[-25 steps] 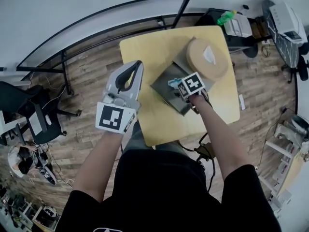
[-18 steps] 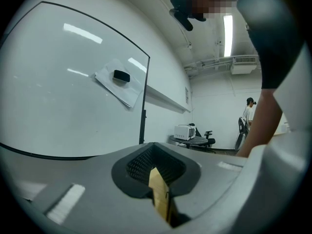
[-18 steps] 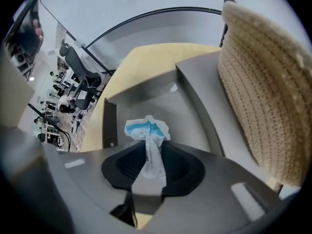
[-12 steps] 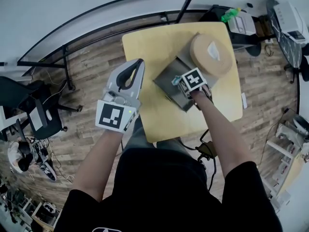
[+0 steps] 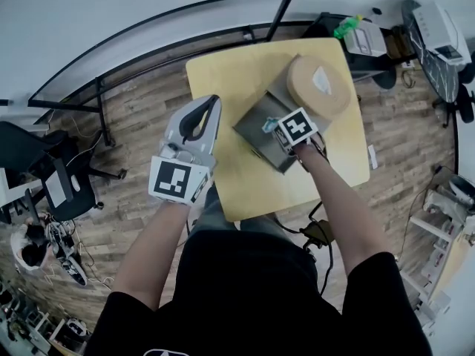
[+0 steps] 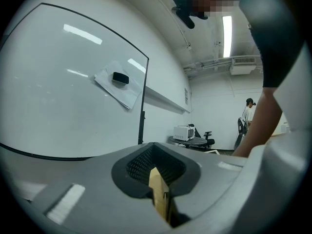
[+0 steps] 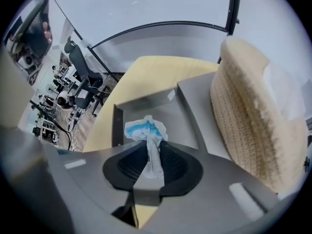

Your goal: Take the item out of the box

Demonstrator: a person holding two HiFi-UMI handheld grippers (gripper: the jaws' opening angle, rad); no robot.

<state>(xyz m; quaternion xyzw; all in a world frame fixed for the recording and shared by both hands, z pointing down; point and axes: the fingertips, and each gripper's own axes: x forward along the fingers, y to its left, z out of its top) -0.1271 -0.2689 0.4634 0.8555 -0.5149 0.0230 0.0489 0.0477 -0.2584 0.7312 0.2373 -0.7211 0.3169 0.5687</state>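
A crumpled white-and-blue soft packet (image 7: 145, 129) is pinched by the right gripper's (image 7: 152, 155) fingers, which have just been closing, over the open grey box's (image 7: 116, 126) floor. Bare yellow wooden tabletop (image 5: 230, 80) lies to the left of the box. The left gripper's (image 5: 208, 104) fingers are pressed together, empty.

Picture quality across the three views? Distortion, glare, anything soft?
Head view: heavy fisheye bends the floor edges; table evenly lit, sharp. Left gripper view: ceiling light glares on the whiteboard. Right gripper view: dark vignetted corners; right gripper, jaws just closed on the blue-white wrapper, sharp.
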